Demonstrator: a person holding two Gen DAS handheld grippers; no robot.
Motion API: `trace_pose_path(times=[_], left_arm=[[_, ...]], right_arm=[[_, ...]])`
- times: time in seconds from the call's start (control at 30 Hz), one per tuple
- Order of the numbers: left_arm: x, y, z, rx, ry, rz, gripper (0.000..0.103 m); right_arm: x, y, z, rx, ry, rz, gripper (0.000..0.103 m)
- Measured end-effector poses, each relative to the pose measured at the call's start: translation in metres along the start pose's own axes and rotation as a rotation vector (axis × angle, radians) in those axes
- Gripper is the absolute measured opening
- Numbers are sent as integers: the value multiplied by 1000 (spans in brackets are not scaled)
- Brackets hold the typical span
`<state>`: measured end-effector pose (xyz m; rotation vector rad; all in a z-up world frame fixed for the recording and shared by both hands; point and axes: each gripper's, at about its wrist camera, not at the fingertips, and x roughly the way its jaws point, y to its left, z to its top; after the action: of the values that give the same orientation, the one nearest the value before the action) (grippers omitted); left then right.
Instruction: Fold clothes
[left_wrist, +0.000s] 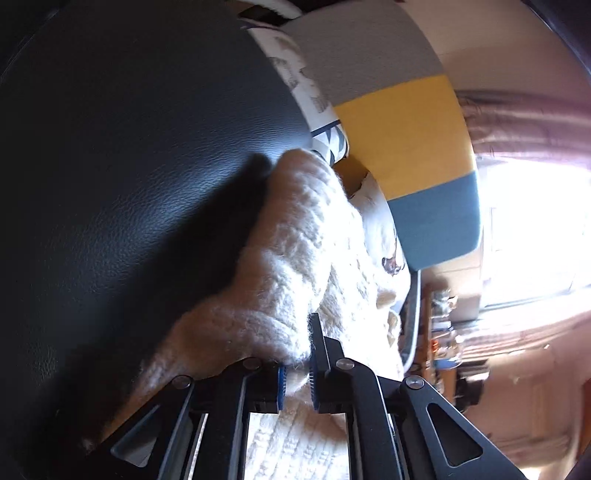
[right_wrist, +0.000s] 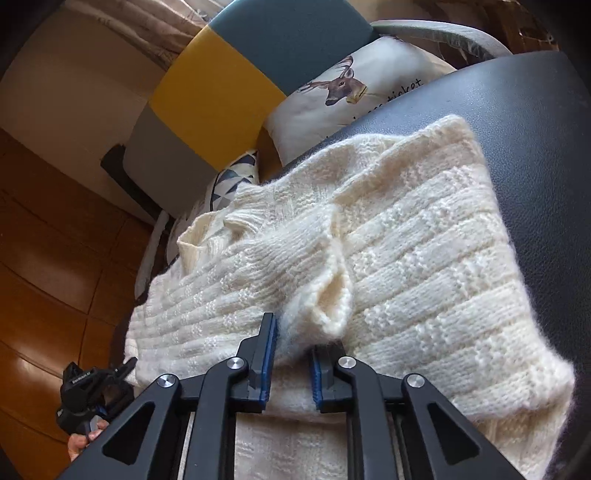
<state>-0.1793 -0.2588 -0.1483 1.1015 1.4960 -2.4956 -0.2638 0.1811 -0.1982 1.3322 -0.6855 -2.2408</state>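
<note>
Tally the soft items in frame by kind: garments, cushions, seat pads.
Knit sweater, cream: 1
Printed cushions: 2, deer print and blue triangle print
Colour-block seat pad, grey, yellow, teal: 1
Total: 4
Both the left gripper and the right gripper are pinching sweater fabric.

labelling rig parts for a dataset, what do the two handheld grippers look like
Both the left gripper and right gripper are matte black linkage frames with triangular cutouts and round silver pivot pins. Each finger ends in a ridged blue pad. The right view also shows the left gripper's black body with small white lettering, too small to read.
</note>
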Motion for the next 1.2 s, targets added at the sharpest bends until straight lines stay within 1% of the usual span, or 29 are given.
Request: trace_pose_path(times=[0.03, 0.07, 0.1, 0.17, 0.2, 0.27, 0.33, 0.43, 0.47, 0.5, 0.57, 0.63, 0.7, 0.73, 0.8, 0.83, 0.9, 0.97, 1.0, 1.03, 1.07, 1.13, 1.2], left_arm=[[0, -2, 0, 12, -2, 1, 10], [-1, -5, 0, 24, -4, 1, 10], [-1, -7, 0, 36, -6, 2, 8], [-2, -12, 0, 59, -10, 3, 8], [-2, -14, 0, 71, -12, 3, 8], [-3, -19, 0, 95, -16, 4, 8], [-4, -23, 1, 119, -21, 5, 8], [10, -9, -7, 92, 34, 56, 8], [15, -4, -9, 82, 53, 74, 8], [20, 1, -11, 73, 72, 91, 8], [16, 10, -13, 12, 63, 55, 10], [13, 20, -12, -78, 75, -8, 12], [10, 32, -10, -164, 79, -73, 16], [8, 37, -9, -206, 82, -109, 20], [5, 43, -7, -303, 76, -188, 33], [2, 47, -7, -342, 76, -215, 36], [0, 52, -3, -386, 74, -233, 42], [-4, 51, 0, -376, 58, -211, 41], [-8, 48, 1, -348, 42, -197, 36], [-12, 43, 2, -296, 25, -156, 27], [-17, 36, 2, -229, -3, -81, 6], [-23, 29, -2, -127, -43, 32, 7], [-25, 42, -4, -129, -21, 42, 9]], right_arm=[[-1, 3, 3, -7, 4, -34, 6], [-2, 7, 5, -19, 5, -70, 6], [-7, 18, 8, -73, -16, -124, 7], [-24, 36, 13, -146, -82, -155, 7], [-37, 42, 17, -155, -130, -156, 7], [-58, 45, 22, -150, -194, -178, 7], [-61, 35, 21, -138, -185, -231, 7], [-46, 4, 8, -71, -105, -272, 7], [-41, -6, 2, -55, -85, -273, 7], [-38, -12, -3, -35, -83, -258, 7], [-40, -18, -6, -14, -107, -237, 7], [-39, -18, -6, -10, -110, -232, 7], [-40, -20, -7, -5, -107, -218, 7], [-40, -22, -7, 3, -107, -205, 7], [-41, -28, -7, 35, -110, -170, 7], [-41, -31, -7, 53, -112, -152, 7], [-40, -33, -8, 63, -115, -139, 7], [-39, -30, -9, 38, -117, -153, 7], [-39, -29, -9, 26, -118, -160, 7], [-38, -27, -9, 13, -120, -168, 7], [-38, -25, -10, -10, -121, -178, 7], [-36, -21, -11, -48, -119, -199, 7], [-36, -20, -9, -59, -109, -208, 7]])
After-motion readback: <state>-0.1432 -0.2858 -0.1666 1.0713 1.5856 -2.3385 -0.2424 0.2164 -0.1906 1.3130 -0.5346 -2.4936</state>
